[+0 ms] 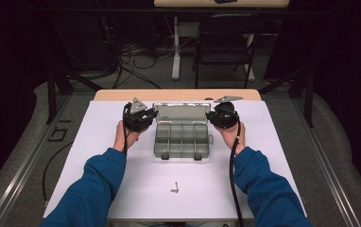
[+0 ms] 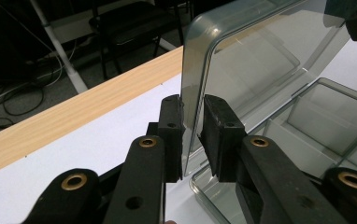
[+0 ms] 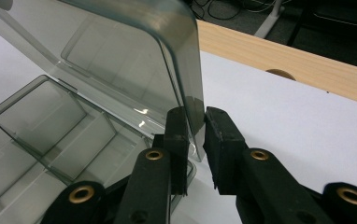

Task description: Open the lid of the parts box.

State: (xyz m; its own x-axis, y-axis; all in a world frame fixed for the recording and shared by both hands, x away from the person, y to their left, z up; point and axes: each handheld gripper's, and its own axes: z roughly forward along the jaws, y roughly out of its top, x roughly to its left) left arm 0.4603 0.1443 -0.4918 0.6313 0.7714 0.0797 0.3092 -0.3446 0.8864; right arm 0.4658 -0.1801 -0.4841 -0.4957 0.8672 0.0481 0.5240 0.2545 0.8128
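Lid held up at both ends

Lid (image 1: 182, 113) of the clear box (image 1: 182, 140) is stood up, and its two side edges are pinched. The left gripper (image 1: 146, 116) is closed almost all the way on the left edge, with the thin plastic squeezed between its pads (image 2: 215, 135). The right gripper (image 1: 212, 116) is closed the same way on the right edge, seen up close between its fingers (image 3: 176, 140).

The box is found in the middle of the white sheet (image 1: 103, 142), at the far side of the table (image 1: 122, 94). Its little rooms look empty. A small screw (image 1: 175, 187) is left lying alone near the front edge.

So the box is open, but nothing is put in yet. Whether the lid is being opened or shut cannot be told. The hinge is hidden, and the screw is too small to be made out well.
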